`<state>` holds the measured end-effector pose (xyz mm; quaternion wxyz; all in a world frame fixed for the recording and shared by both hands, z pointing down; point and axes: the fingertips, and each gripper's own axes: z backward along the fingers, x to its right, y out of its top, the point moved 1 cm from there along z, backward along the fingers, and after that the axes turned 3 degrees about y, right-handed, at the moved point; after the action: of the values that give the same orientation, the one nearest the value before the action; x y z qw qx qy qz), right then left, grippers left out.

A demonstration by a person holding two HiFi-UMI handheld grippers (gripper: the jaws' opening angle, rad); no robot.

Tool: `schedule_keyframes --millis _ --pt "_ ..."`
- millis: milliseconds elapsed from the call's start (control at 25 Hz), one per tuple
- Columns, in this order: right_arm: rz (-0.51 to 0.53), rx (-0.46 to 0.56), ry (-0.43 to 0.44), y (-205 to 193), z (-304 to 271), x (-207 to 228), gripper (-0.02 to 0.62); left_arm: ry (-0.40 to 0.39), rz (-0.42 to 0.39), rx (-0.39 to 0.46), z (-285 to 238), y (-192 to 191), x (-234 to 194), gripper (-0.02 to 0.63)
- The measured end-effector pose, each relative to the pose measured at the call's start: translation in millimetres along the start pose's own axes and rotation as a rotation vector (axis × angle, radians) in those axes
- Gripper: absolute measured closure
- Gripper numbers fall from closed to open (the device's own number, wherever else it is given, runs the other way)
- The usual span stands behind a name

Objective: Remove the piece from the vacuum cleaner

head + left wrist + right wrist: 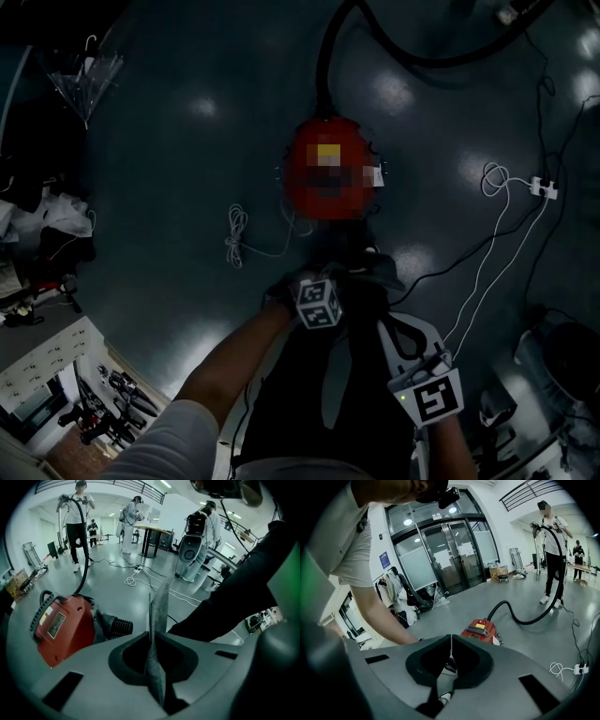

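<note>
The red vacuum [323,136] is sitting on the dark floor [169,187], ahead of both grippers and touching neither. Its black hose [375,42] is running away from the body; in the right gripper view the hose [529,618] is curving up to a standing person [553,550], who is holding its far end.

The left gripper [317,302] is hovering just short of the vacuum. In its own view the left gripper [157,620] is showing its jaws pressed together, a textured grey pad [157,667] standing edge-on; whether anything thin is being pinched there I cannot tell. The vacuum [61,630] is lying to the left of those jaws, well clear of them, with a ribbed black cuff [116,626] sticking out of its near end toward them.

The right gripper [427,392] is hanging nearer the person and lower. In its own view the right gripper [451,646] is holding its jaws closed to a thin pale line, and the vacuum [480,630] is sitting beyond them.

A white cord [236,234] is lying coiled left of the vacuum, and a power strip [544,187] is lying off to the right
</note>
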<state>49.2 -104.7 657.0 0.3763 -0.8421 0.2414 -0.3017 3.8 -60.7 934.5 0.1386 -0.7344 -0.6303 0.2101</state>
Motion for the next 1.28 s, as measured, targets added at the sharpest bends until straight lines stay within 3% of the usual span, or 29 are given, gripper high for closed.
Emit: schedule_keyframes --millis 400,800,1040,1280 --pt "0.040 0.054 -0.045 80 77 -56 0.577 0.042 0.007 0.064 159 63 50 0.578" --pt "0.057 0.162 -0.082 154 165 -141 0.578 0.112 0.084 0.174 342 129 118 0.577" --pt "0.052 0.211 -0.102 191 203 -177 0.578 0.116 0.126 0.236 414 158 143 0.578" --pt "0.056 0.226 -0.091 212 223 -199 0.578 0.131 0.107 0.280 460 180 154 0.577"
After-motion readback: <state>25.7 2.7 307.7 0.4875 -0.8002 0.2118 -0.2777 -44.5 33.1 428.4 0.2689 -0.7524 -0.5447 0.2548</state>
